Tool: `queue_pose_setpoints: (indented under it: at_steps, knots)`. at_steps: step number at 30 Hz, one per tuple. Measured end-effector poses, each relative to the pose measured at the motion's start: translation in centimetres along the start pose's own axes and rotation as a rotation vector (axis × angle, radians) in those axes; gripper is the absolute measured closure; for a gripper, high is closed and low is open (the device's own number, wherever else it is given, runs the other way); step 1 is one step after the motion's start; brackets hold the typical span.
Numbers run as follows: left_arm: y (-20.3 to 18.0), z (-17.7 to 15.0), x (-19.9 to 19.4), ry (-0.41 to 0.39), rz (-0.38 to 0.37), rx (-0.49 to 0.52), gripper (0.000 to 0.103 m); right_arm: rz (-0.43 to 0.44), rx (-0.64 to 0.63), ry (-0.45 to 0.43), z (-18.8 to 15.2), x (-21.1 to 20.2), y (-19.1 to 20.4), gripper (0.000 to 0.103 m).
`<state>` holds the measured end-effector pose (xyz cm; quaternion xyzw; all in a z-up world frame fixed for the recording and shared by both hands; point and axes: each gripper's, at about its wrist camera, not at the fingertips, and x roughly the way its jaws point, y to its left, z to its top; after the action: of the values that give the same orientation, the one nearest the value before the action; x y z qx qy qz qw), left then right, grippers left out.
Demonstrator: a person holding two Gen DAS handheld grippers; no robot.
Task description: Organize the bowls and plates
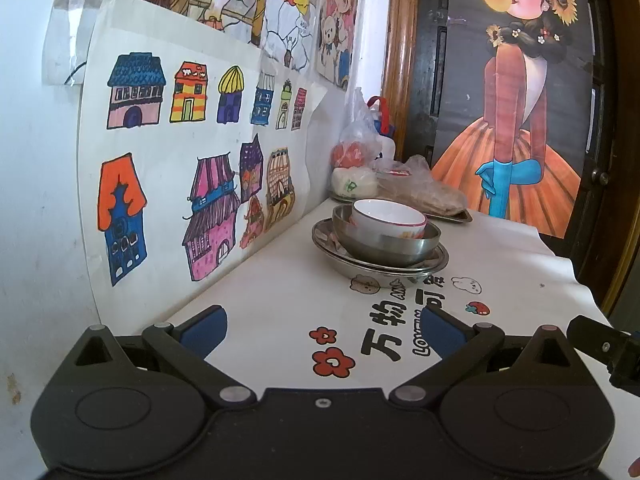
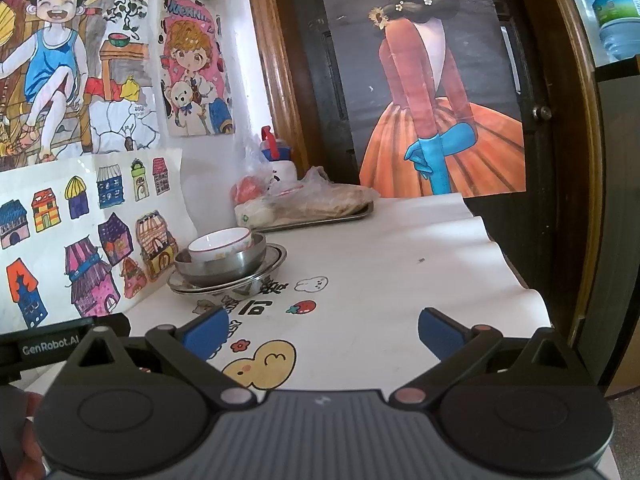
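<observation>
Stack looks done: white bowl (image 1: 389, 218) nested in the steel bowl (image 1: 386, 242), on the steel plates (image 1: 380, 264), near the house drawings (image 1: 192, 168) on the tabletop (image 1: 500, 264). Left tool (image 1: 325, 330) and right tool (image 2: 323, 330) gape wide, empty. Only the right view shows a water bottle (image 2: 614, 20).

A lived-in home: children's drawings (image 1: 192, 168) cover the wall at left, a girl poster (image 2: 436, 92) hangs on the wooden door at upper right, and bagged food (image 1: 360, 148) sits on the cartoon-printed worktop (image 1: 500, 264) behind stacked bowls (image 1: 380, 236).
</observation>
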<state>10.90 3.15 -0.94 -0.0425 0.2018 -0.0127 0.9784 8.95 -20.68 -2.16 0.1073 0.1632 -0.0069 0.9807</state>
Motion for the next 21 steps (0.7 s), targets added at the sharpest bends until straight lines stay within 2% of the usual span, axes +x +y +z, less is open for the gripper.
queue_pose_setpoints:
  at_steps: [21]
  knots:
    - [-0.27, 0.19, -0.15, 0.003, -0.010, 0.012, 0.001, -0.003, -0.013, 0.009, -0.19, 0.34, 0.16, 0.000]
